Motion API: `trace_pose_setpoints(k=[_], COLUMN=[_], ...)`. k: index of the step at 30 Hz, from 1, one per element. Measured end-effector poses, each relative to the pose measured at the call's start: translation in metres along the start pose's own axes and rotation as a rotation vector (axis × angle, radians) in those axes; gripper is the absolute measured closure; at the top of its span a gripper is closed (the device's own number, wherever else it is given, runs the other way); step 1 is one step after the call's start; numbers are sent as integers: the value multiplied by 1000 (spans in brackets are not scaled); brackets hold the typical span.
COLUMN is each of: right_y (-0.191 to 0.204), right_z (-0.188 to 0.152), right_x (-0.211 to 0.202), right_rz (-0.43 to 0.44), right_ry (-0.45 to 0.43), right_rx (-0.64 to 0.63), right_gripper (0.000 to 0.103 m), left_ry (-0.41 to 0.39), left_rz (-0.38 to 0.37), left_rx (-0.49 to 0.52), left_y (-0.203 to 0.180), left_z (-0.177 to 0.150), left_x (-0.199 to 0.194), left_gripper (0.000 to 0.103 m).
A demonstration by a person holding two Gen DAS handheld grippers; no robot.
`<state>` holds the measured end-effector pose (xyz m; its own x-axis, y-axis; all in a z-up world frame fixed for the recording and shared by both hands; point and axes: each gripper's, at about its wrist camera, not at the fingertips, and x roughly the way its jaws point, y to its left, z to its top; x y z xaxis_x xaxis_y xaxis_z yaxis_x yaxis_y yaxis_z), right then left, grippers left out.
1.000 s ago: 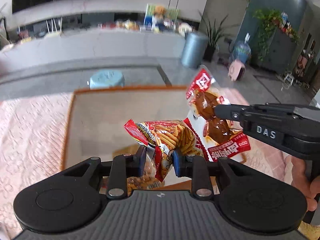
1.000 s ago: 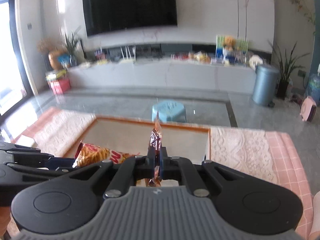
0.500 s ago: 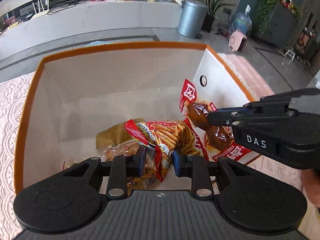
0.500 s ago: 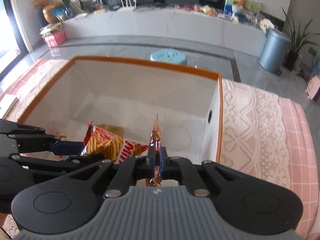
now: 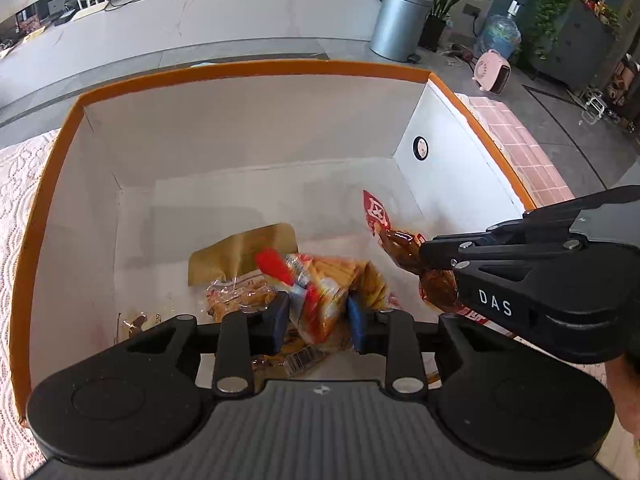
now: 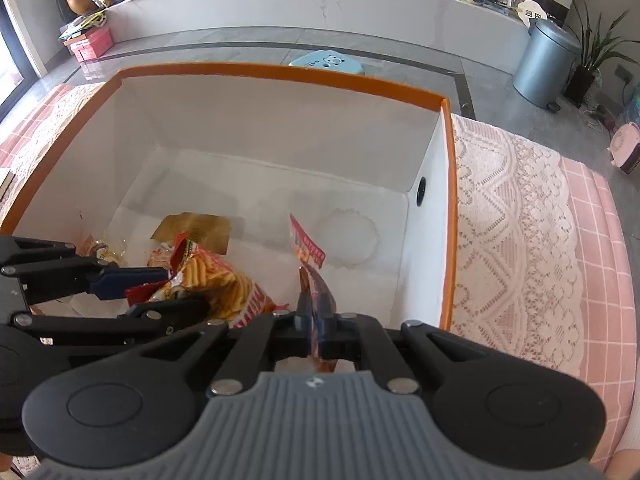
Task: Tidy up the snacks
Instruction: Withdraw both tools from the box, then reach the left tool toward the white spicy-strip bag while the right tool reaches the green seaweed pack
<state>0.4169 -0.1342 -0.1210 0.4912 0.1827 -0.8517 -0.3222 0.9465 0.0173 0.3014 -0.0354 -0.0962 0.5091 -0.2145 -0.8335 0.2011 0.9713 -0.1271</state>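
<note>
We now hover inside orange-rimmed white cardboard box (image 5: 256, 70), above it a second ago. Left gripper (image 5: 316, 314) jaws slackening around orange crinkly chip bag (image 5: 320, 280); right gripper (image 6: 318, 326) jaws clamp brown vacuum-sealed meat packet (image 5: 404, 246). Drop near.

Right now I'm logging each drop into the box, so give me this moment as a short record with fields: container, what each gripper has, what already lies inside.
container: white cardboard box with orange rim, open top
left gripper: jaws parted around the red and yellow bag of crinkle-cut chips, bag blurred, release looks under way
right gripper: shut on the red-topped clear pouch of brown meat snack, held over the box floor
already inside: flat brown packet, clear-wrapped snacks under the chips
surroundings: pink lace tablecloth beside the box
</note>
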Motion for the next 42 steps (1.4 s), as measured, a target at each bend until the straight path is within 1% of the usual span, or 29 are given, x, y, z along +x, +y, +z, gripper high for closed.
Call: trace_pose_setpoints(k=[1,2,3,5,11,13,14,15,17,19,23,26,29,31,33,35,37,40,41,42], right_y=[0,0,0,-1,0,0,1,1,3,5,7,9,14,14,14,14,15,16,16,17], right_z=[0,0,-1,-1,-3,-4,-4,-5,-7,-10,-21,-38,-59,-75,-93,-110,-129,-158,-168,-177], right_x=[0,-1,-2,-5,-21,-29,-33,-39,-52,-64,-94,-118,-142,-158,-168,-176,-182,-186,-186,-185], right_rz=[-2,1,7,12,17,19,21,22,15,14,6,1,0,-5,-3,5,14,13,9,0], right_ry=[3,8,11,11,-7,-16,-22,-31,-50,-69,-118,-172,-249,-300,-333,-356,-390,-444,-457,-467], right_rx=[1,4,11,17,20,24,27,28,23,26,38,39,40,43,53,69,86,103,110,116], right_gripper=[103,100,98,98,97,92,88,85,84,81,69,65,60,55,47,46,43,36,32,31], left_ry=[-6,-14,-24,-44,-84,-105,-115,-124,-141,-165,-224,-285,-334,-361,-386,-391,-390,-379,-377,-374], left_rz=[1,0,0,6,34,42,48,52,54,51,34,8,-4,-10,-15,-8,8,22,22,22], left_rx=[-1,-4,-5,-2,32,45,49,52,54,50,34,28,27,28,32,45,54,53,50,50], left_y=[0,0,0,0,-2,-4,-5,-7,-10,-12,-15,-16,-20,-22,-24,-27,-30,-33,-33,-33], left_z=[-1,-2,-3,-5,-10,-13,-15,-18,-21,-26,-38,-52,-70,-79,-90,-100,-109,-121,-125,-130], left_x=[-1,-4,-7,-13,-37,-48,-54,-60,-71,-85,-113,-134,-151,-160,-165,-167,-168,-165,-163,-161], left_gripper=[60,53,51,48,47,47,47,46,46,46,40,36,33,31,30,29,29,28,28,28])
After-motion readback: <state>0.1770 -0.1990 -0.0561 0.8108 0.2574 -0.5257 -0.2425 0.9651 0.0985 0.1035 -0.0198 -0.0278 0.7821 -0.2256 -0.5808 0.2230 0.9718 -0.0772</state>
